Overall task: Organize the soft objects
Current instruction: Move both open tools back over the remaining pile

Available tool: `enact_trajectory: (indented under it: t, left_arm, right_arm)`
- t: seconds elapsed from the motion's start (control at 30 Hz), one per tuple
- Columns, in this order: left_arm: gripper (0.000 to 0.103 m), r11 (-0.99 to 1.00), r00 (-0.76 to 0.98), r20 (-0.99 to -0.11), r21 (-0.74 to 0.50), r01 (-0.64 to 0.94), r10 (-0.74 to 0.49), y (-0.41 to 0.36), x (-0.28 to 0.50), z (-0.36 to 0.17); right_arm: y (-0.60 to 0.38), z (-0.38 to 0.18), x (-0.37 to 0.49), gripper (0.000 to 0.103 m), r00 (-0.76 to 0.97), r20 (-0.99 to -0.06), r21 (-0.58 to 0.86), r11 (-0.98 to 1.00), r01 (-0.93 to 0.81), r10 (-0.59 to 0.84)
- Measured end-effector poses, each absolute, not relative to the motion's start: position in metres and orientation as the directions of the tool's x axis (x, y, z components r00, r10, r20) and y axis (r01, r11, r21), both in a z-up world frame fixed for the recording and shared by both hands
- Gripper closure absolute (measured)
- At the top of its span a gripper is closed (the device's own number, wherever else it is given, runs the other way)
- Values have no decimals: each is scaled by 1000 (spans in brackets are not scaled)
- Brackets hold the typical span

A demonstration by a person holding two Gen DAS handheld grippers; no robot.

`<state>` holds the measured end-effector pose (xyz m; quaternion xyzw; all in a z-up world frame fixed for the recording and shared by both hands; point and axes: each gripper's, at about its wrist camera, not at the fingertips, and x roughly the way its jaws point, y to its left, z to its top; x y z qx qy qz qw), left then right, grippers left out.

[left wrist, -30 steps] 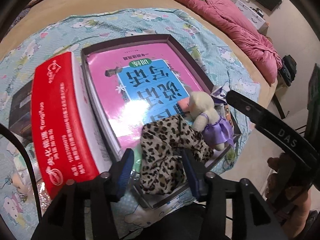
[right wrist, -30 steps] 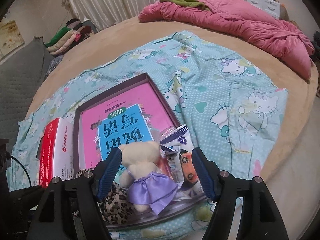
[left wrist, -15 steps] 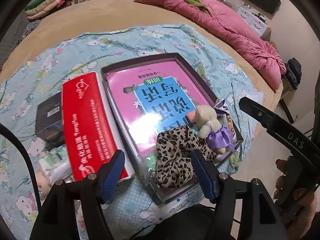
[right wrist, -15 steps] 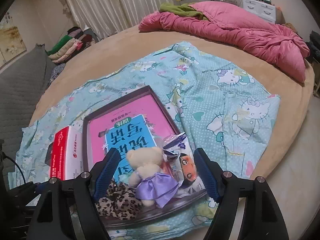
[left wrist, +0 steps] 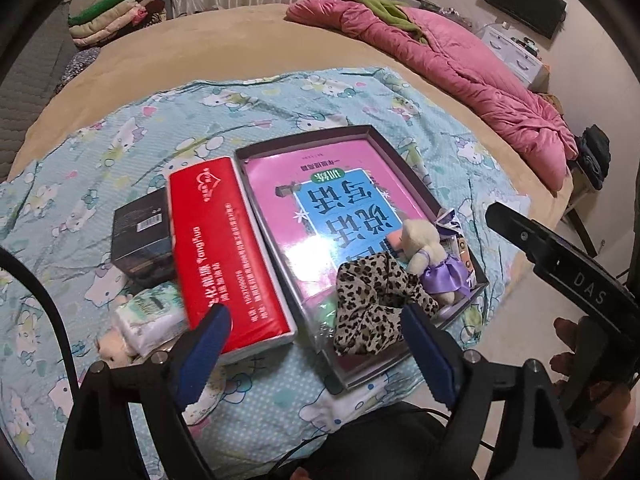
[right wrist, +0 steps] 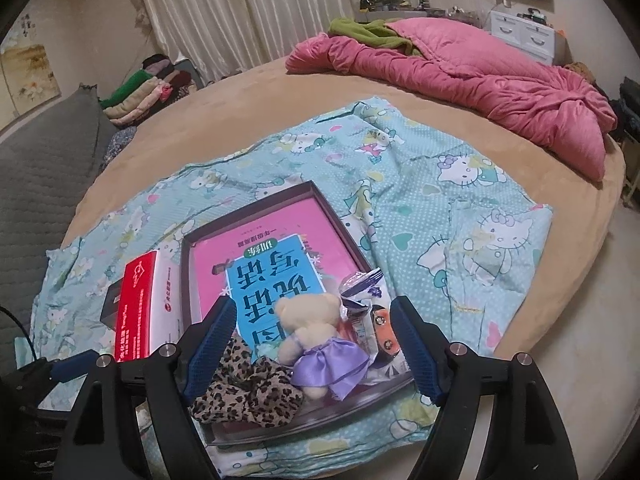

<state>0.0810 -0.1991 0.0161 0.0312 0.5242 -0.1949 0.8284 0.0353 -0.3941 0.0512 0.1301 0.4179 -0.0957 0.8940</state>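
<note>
A shallow dark rectangular cardboard tray (left wrist: 416,184) lies on a pale-blue cartoon-print cloth (left wrist: 280,96) and serves as the landmark. Inside it, on a glossy pink-and-blue book (left wrist: 320,200), the leopard-print fabric scrunchie (left wrist: 374,304) rests at the tray's near end, touching a cream teddy bear in a purple satin dress (right wrist: 316,340) just beside it. A long red-and-white carton (left wrist: 224,256) lies alongside the tray's left wall. The left gripper (left wrist: 316,356) hangs above the tray's near corner, its blue-padded jaws just having been opening, nothing between them. The right gripper (right wrist: 312,344) is spread wide above the bear, jaws likewise widening, clear of it.
</note>
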Motion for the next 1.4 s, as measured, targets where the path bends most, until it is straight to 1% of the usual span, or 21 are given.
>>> enact_trajectory:
  t: [0.33,0.93,1.4]
  left_arm:
    - [17,936,396,-879,-135,326,-265,-182,71,26]
    - [17,946,440,-856,-150,289,-270,-146,57,49]
    - [16,976,513,-831,-166,140,-215,-56,63,74]
  right_arm:
    - [-376,68,26,23,658,-751,153,955,253,-54]
    - [-341,98,13,22,694,-720,170,969,178,-1]
    - [-282,109,15,22,695,-715,179,981,69,82]
